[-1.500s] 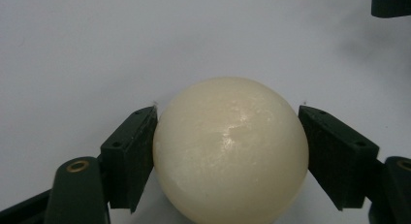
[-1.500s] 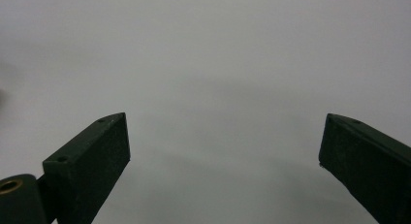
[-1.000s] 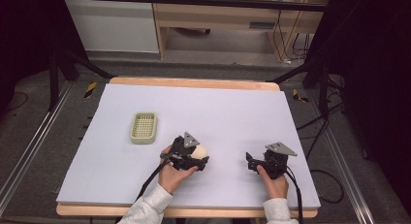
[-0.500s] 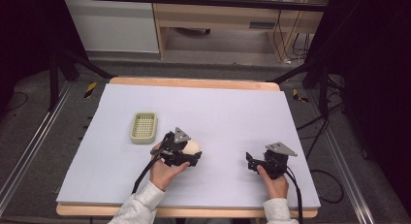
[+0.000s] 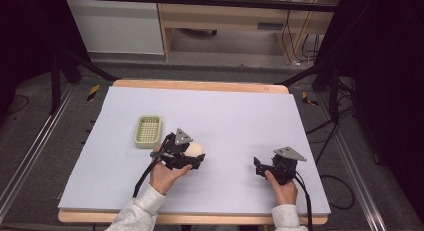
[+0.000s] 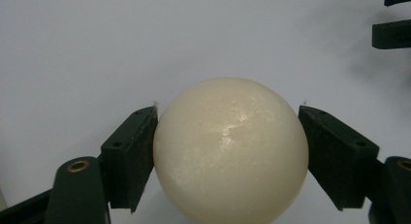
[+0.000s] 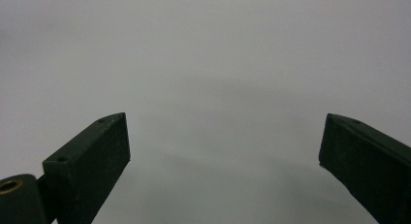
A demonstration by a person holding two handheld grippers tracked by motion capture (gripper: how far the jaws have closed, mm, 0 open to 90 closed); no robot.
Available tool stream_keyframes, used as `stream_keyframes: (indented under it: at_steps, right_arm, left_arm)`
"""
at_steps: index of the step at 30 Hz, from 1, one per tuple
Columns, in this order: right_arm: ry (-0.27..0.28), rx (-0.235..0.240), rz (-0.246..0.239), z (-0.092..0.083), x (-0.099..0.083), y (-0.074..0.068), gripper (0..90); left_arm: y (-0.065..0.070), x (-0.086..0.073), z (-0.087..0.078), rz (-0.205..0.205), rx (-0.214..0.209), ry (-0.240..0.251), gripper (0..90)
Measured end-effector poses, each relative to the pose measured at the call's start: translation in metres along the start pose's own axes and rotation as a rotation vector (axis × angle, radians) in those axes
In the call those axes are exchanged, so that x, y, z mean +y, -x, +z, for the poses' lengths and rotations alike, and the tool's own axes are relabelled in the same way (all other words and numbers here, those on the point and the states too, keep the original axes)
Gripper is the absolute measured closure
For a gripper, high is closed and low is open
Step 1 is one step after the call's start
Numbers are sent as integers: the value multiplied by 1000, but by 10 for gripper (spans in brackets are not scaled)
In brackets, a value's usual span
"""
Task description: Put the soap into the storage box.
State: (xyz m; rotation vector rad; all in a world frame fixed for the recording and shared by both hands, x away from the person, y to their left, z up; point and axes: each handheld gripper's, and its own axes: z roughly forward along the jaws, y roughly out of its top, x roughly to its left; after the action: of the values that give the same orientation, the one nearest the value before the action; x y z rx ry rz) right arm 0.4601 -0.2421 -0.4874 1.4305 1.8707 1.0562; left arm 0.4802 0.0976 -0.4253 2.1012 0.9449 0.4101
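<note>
1. Pale lilac sheet point(image 5: 240, 121) covers the table, and I work both grippers over it.
2. My left gripper point(image 5: 192, 155) sits near the middle of the sheet, jaws clamped on either side of the ball.
3. My right gripper point(image 5: 257, 167) rests well apart to the right, jaws spread wide with nothing between them.
4. I see the green basket point(image 5: 148, 131) just beside the left gripper.
5. My cream ball point(image 6: 230, 149) is pinched between the left jaws, near the basket.

Bright even overhead light, dark surroundings; gripper views soft, slightly blurred.
</note>
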Motion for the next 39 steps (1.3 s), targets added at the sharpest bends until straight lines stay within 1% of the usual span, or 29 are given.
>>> stream_keyframes:
  at_steps: [10, 15, 16, 18, 22, 33, 39]
  right_arm:
    - [-1, 1, 1, 0, 0, 0, 46]
    - [-1, 1, 2, 0, 0, 0, 46]
    - [-1, 0, 2, 0, 0, 0, 46]
    - [-1, 0, 1, 0, 0, 0, 46]
    - [-1, 0, 2, 0, 0, 0, 46]
    - [-1, 1, 1, 0, 0, 0, 46]
    - [-1, 1, 2, 0, 0, 0, 46]
  left_arm:
    - [-8, 2, -5, -3, 10, 2, 244]
    - [-16, 2, -9, -13, 22, 5, 244]
    - [-17, 2, -10, -23, 24, 12, 244]
    - [-20, 2, -13, -18, 29, 8, 244]
    - [-25, 2, -15, -30, 35, 15, 244]
    - [-37, 4, -19, -39, 64, 7, 244]
    - [-45, 5, -23, -56, 74, 19, 244]
